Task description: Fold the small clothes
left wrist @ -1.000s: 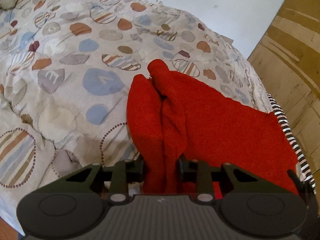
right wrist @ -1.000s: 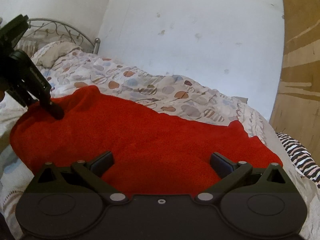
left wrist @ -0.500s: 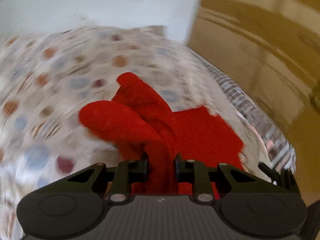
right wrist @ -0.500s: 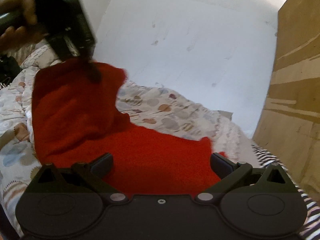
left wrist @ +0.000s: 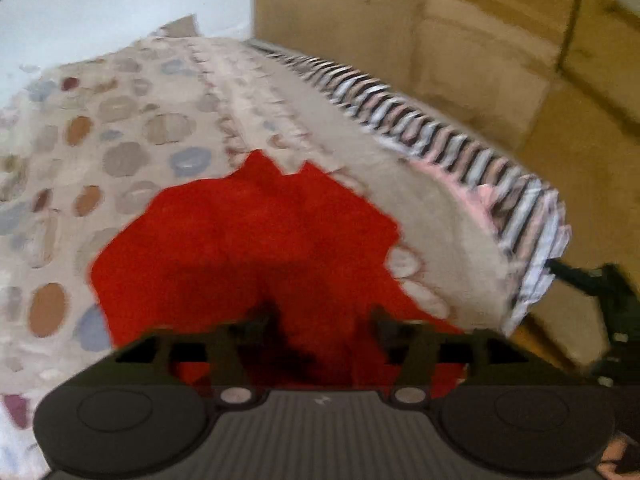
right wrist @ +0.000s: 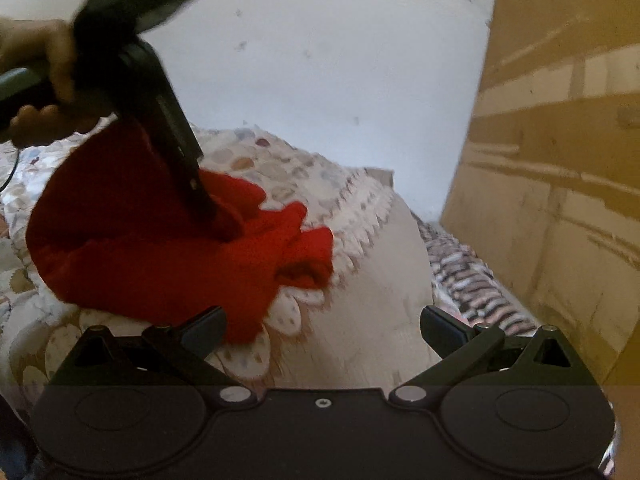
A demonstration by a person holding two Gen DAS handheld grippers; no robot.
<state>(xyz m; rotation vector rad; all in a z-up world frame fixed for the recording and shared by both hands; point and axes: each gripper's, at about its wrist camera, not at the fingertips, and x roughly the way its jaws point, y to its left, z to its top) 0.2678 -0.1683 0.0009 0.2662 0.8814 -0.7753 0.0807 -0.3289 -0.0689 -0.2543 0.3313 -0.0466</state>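
The bed (right wrist: 372, 320), covered with a spotted quilt, carries the whole work, and beside it stands a wooden wardrobe (right wrist: 560, 160). On the quilt lies the red cloth (right wrist: 132, 248), the thing to be folded. In the right wrist view it is ahead and to the left of the right gripper (right wrist: 322, 326); its near edge reaches just beside the left one of that gripper's fingers.

I judge the fold to be in the middle, not finished. One part of the cloth is lifted and doubled over the rest, so a first fold seems under way, but the edges are bunched and not aligned. It is not laid flat, and smoothing and probably more folds remain.

The left gripper (left wrist: 320, 316) is closed on a bunch of the red cloth, which fills the gap between its fingers. The fingers of the right gripper are spread wide and hold nothing; between them only the quilt shows.

A striped cloth (left wrist: 460, 148) lies along the bed edge, ahead and to the right of the left fingers.

Both views are blurred. The lower part of the cloth under the left gripper is hidden by its body, so the exact pinch point is hard to see. What kind of garment it is, I cannot tell.
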